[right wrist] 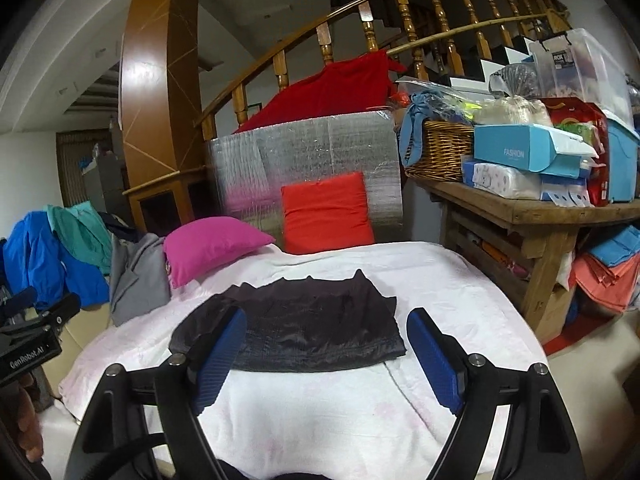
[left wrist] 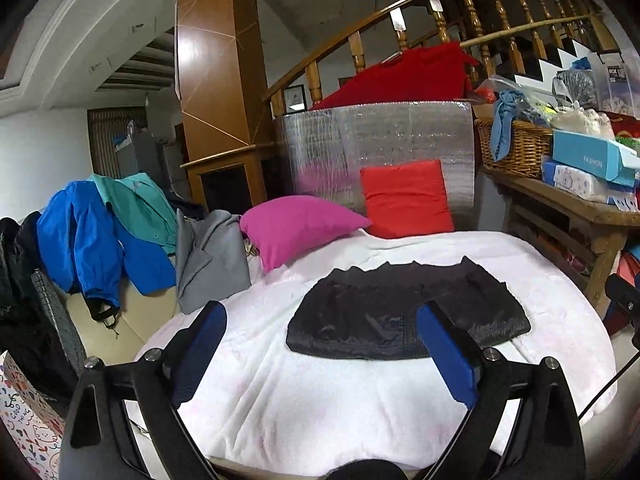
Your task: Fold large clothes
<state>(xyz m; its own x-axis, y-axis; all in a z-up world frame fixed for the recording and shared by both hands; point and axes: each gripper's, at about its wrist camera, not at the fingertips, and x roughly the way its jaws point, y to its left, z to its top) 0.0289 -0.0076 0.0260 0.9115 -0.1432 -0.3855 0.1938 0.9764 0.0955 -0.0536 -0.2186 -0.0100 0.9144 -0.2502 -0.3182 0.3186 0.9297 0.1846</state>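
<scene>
Lying folded on the white blanket [left wrist: 320, 400], the black garment [left wrist: 404, 312] is looking thin, limp and slippery. Both the left gripper [left wrist: 324, 340] and right gripper [right wrist: 326, 344] are hanging above it with jaws apart and nothing between them; pinching two near corners is probably suiting it best.

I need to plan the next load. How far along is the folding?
Done: the black garment lies folded into a compact rectangle on the white blanket. In hand: nothing; the left gripper and right gripper are both open and empty above the blanket. Left: the blue jacket, teal garment and grey garment heaped unfolded beside it.
</scene>
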